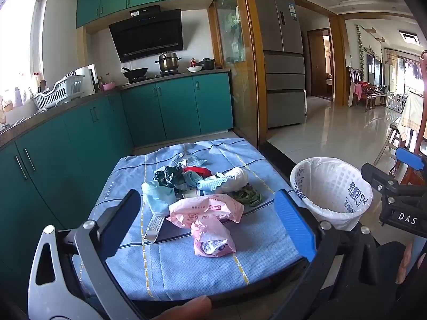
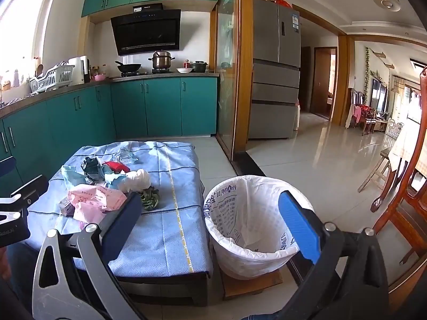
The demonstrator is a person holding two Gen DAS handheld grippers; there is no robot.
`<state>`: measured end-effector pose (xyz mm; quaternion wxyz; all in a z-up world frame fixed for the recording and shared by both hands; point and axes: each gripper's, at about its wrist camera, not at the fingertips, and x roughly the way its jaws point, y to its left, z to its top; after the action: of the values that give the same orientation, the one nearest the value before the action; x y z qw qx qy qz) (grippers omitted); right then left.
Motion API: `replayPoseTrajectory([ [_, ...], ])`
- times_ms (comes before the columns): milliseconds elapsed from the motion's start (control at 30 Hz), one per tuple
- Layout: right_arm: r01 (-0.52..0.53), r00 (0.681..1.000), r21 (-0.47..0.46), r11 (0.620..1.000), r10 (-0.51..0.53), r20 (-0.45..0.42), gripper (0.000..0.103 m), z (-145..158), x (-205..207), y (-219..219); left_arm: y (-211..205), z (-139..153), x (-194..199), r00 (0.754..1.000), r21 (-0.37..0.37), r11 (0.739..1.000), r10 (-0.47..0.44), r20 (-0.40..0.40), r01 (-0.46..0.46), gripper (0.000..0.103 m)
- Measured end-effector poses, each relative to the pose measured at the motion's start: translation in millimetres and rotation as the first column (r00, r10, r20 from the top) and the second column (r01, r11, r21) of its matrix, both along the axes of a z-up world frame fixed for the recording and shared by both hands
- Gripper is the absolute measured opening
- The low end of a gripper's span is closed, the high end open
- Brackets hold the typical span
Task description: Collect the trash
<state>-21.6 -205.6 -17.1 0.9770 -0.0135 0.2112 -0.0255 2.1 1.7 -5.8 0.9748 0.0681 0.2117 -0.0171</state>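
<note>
I see the trash pile [image 1: 197,186] heaped mid-table [image 1: 170,272], straight ahead of my left tool [image 1: 208,221], which is the nearer; its long axis runs away from me. Both tools are spread wide, nothing between them. My right tool [image 2: 213,221] faces the one lined bin [image 2: 253,221], just right of the table. Pink wrappers [image 1: 208,213]: two; other scraps too tangled to count.
</note>
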Motion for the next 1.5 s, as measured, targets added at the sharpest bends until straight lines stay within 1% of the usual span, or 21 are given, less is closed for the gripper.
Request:
replayPoseTrajectory([
  [333, -0.004, 1.000, 0.002, 1.000, 0.004, -0.004, 0.100, 0.1, 0.7, 1.0, -0.9, -5.1, 4.1, 1.000, 0.000, 1.000, -0.012, -0.007, 0.012, 0.100],
  [700, -0.002, 1.000, -0.012, 1.000, 0.002, 0.014, 0.100, 2.4, -2.9, 2.4, -1.8, -2.2, 3.7, 1.000, 0.001, 1.000, -0.016, -0.011, 0.016, 0.100],
  [1500, 0.000, 1.000, -0.018, 1.000, 0.000, 0.006, 0.100, -1.1, -4.0, 3.0, -1.3, -4.3, 1.9, 1.000, 0.002, 1.000, -0.017, -0.015, 0.017, 0.100],
])
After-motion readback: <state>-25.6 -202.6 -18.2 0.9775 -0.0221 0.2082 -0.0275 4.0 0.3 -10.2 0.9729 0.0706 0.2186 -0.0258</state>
